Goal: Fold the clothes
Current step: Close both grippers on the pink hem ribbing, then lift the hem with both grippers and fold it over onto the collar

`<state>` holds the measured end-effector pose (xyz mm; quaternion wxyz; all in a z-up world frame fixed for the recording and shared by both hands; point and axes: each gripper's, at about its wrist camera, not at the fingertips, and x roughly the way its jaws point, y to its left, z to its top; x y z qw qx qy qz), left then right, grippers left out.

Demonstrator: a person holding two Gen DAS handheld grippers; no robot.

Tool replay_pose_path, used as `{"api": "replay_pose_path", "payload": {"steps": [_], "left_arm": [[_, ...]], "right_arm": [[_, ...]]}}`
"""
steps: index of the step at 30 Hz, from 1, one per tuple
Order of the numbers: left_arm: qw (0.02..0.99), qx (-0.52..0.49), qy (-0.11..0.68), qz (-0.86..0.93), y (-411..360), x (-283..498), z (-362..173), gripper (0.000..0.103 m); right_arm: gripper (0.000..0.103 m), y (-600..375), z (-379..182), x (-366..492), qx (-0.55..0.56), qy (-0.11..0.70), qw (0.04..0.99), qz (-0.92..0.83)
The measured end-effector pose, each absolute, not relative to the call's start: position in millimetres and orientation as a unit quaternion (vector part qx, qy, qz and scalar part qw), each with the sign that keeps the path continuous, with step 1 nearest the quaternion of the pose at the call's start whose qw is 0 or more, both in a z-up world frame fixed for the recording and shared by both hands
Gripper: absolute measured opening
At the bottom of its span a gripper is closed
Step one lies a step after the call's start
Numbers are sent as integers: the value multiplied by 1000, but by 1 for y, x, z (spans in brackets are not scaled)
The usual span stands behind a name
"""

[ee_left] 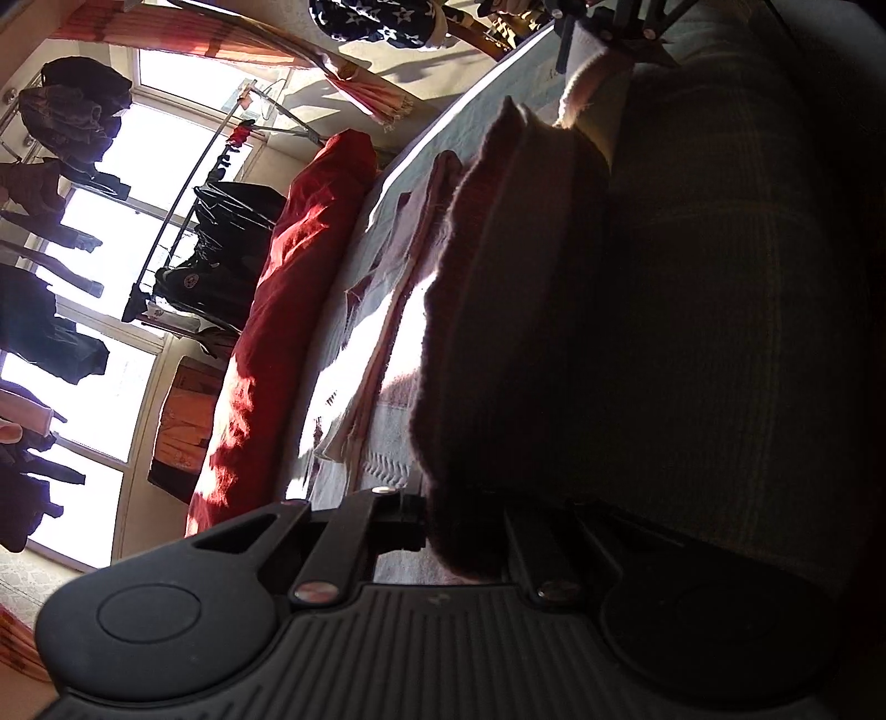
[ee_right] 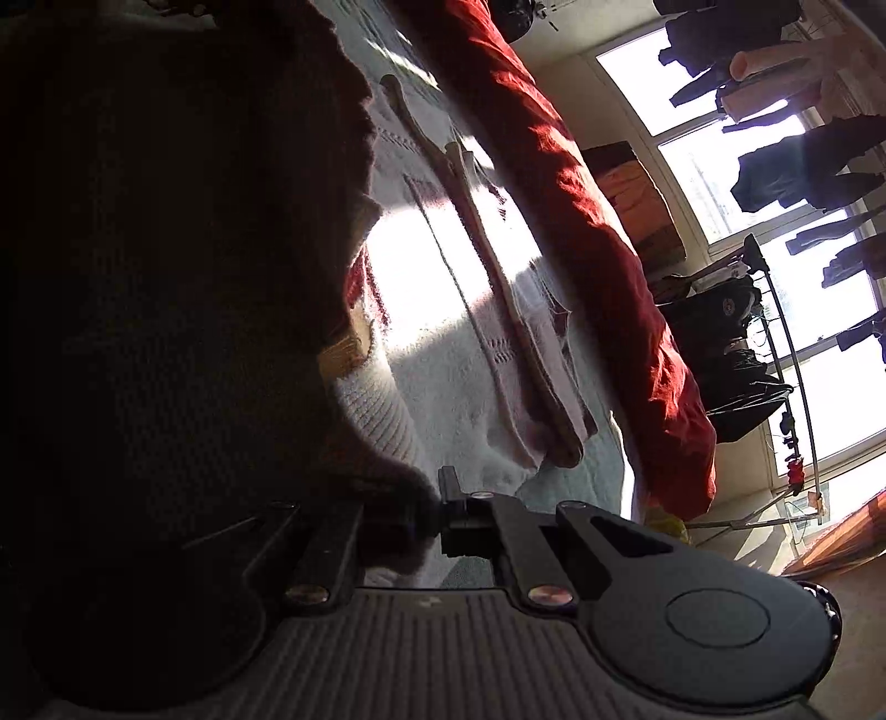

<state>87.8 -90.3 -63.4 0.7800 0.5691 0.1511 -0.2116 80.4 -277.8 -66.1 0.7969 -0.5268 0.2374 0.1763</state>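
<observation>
— What can't you make out from your end?

— Most of it is the dark knit [ee_left: 554, 310] itself. It fills the right half of my left view and the left half of my right view [ee_right: 183, 288], backlit, so the weave is nearly black and I can't tell which part of the garment I'm looking at. Its far edges run out of frame. The bed [ee_left: 487, 105] under it shows only as a pale strip, with a light folded piece [ee_right: 476, 310] lying in the sun patch and a red quilt [ee_left: 293, 288] along the far side. The window [ee_left: 105, 232] is blown out; the clothes on the rack [ee_right: 731, 354] are silhouettes.

— And the grippers?

— Both views are rolled hard on their sides, angled down toward the bed. Left gripper [ee_left: 459, 531]: fingers drawn together, pinching a fold of the knit that drapes over and hides the tips. Right gripper [ee_right: 426, 526]: the same, clamped on the knit's edge, with the left finger lost in shadow. The other gripper shows only as black parts at the top of my left view [ee_left: 626, 22].

— Where's the knit?

— Hanging between the two grippers, over the bed.
</observation>
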Motion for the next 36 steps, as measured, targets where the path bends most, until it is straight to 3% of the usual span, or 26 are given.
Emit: {"api": "replay_pose_path", "payload": {"steps": [36], "left_arm": [[803, 565, 129, -140, -99, 340, -53, 5]], "right_arm": [[8, -287, -55, 343, -516, 176, 832, 107]]}}
